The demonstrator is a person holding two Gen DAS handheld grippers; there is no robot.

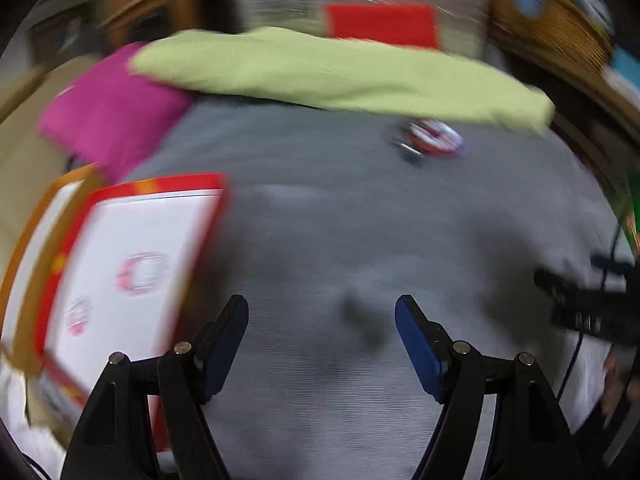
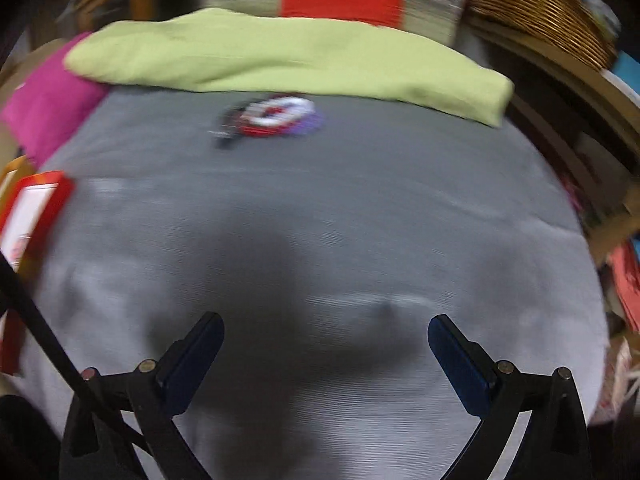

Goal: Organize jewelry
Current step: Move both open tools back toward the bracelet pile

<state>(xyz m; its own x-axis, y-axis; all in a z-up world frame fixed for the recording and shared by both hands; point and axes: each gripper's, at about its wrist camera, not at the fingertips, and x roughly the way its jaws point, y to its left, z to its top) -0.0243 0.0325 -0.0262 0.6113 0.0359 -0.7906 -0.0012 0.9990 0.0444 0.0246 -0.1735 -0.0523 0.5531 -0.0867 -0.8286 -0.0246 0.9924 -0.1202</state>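
I have both tools over the grey cloth-covered surface, and both frames are smeared with motion blur, so I read details cautiously. The left gripper has its blue-padded fingers spread apart with nothing between them. The right gripper stands wide open too, empty, only grey cloth and shadow beneath it.

The small heap of red, white and purple bangles and beads lies far ahead on the grey cloth, just in front of the folded lime-green fabric; I cannot tell whether they touch. From the left wrist view the same heap sits up and to the right, well apart from both tools. At the left stands the red-rimmed white tray, which already seems to hold two reddish rings, though blur hides their make.

I judge the pieces light, stiff where they are bangles and loose where beaded, likely slick and prone to roll or slide on the cloth. They look tangled, so lifting one may drag others. I would pinch a single ring across its rim at the edge of the heap, gently, since thin bangles may crack under a hard squeeze.
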